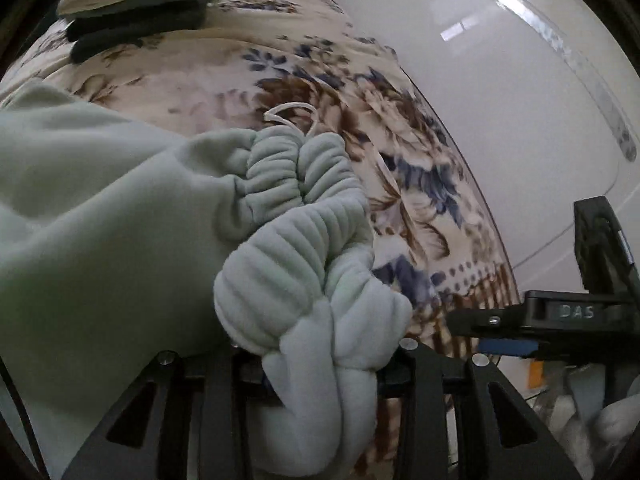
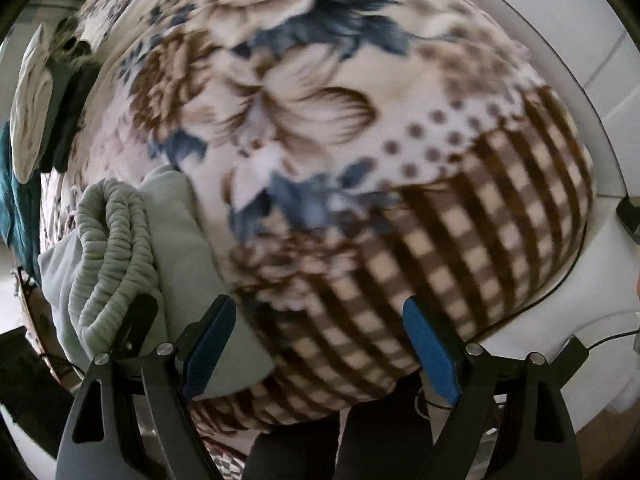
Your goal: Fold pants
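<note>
two grippers over the floral blanket (image 2: 320, 128): left gripper (image 1: 320, 364) pinches the pale green pants (image 1: 100, 200) by their bunched waistband, right gripper (image 2: 320, 344) spread empty beside them, near the blanket's checked edge.

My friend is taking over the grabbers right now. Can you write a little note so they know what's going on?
Left gripper: clamped on the bunched waistband of the pale green pants, jaws easing open slightly.
Right gripper: wide open, empty, over the flowered blanket, beside the pants.
Pants lie crumpled on the blanket, drawstring loose.
Folded clothes are stacked at the far side.
Done: pants picked up. Left: spread flat, then fold.
</note>
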Tool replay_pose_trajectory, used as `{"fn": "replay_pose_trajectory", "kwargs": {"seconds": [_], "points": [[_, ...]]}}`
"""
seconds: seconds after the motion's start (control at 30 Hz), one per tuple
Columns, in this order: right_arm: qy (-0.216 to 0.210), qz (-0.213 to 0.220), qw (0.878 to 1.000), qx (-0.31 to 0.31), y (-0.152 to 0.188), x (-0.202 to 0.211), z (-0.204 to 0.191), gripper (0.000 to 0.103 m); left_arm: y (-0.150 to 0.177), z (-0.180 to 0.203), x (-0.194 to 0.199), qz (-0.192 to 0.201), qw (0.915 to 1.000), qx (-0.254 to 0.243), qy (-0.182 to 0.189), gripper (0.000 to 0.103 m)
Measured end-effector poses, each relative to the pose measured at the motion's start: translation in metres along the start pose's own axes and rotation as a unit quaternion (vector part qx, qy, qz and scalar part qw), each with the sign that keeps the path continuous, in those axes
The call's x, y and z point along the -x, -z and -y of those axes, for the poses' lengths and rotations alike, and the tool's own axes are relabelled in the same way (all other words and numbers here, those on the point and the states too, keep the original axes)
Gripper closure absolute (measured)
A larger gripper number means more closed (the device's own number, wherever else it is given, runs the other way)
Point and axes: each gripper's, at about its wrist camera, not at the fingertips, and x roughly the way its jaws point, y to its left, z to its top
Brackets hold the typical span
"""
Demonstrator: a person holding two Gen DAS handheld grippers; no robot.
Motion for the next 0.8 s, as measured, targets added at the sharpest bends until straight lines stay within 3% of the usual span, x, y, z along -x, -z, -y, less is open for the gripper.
{"fn": "replay_pose_trajectory", "kwargs": {"seconds": [0.1, 0.17, 0.23, 0.33, 0.5, 0.63, 0.73, 0.77, 0.8], "points": [[-0.026, 0.009, 1.000, 0.005, -0.001, 0.007, 0.006, 0.015, -0.011, 0.003, 0.025, -0.003, 0.9996, -0.006, -0.026, 0.057], [-0.048, 0.014, 0.999, 0.017, 0.002, 0.012, 0.002, 0.015, -0.011, 0.004, 0.046, -0.010, 0.9998, -0.002, -0.019, 0.039], [-0.090, 0.011, 0.995, 0.042, 0.002, 0.016, -0.016, 0.015, -0.011, -0.011, 0.070, -0.002, 0.9997, 0.021, -0.014, 0.031], [-0.150, 0.007, 0.985, 0.087, 0.006, 0.023, -0.055, 0.015, -0.009, -0.042, 0.104, 0.011, 0.9967, 0.063, -0.051, 0.005], [-0.185, -0.043, 0.971, 0.146, 0.018, -0.005, -0.121, 0.015, -0.002, -0.110, 0.140, 0.031, 0.9840, 0.138, -0.108, 0.003], [-0.247, -0.117, 0.953, 0.128, 0.021, -0.053, -0.149, 0.015, 0.009, -0.149, 0.148, 0.052, 0.9704, 0.142, -0.189, 0.003], [-0.208, -0.112, 0.957, 0.167, 0.029, -0.074, -0.177, 0.014, 0.015, -0.172, 0.145, 0.044, 0.9599, 0.139, -0.239, 0.003], [-0.182, -0.096, 0.963, 0.176, 0.031, -0.077, -0.183, 0.023, 0.018, -0.178, 0.145, 0.041, 0.9587, 0.145, -0.241, 0.003], [-0.155, -0.084, 0.967, 0.184, 0.033, -0.075, -0.188, 0.052, 0.020, -0.185, 0.145, 0.038, 0.9584, 0.153, -0.238, 0.003]]}}
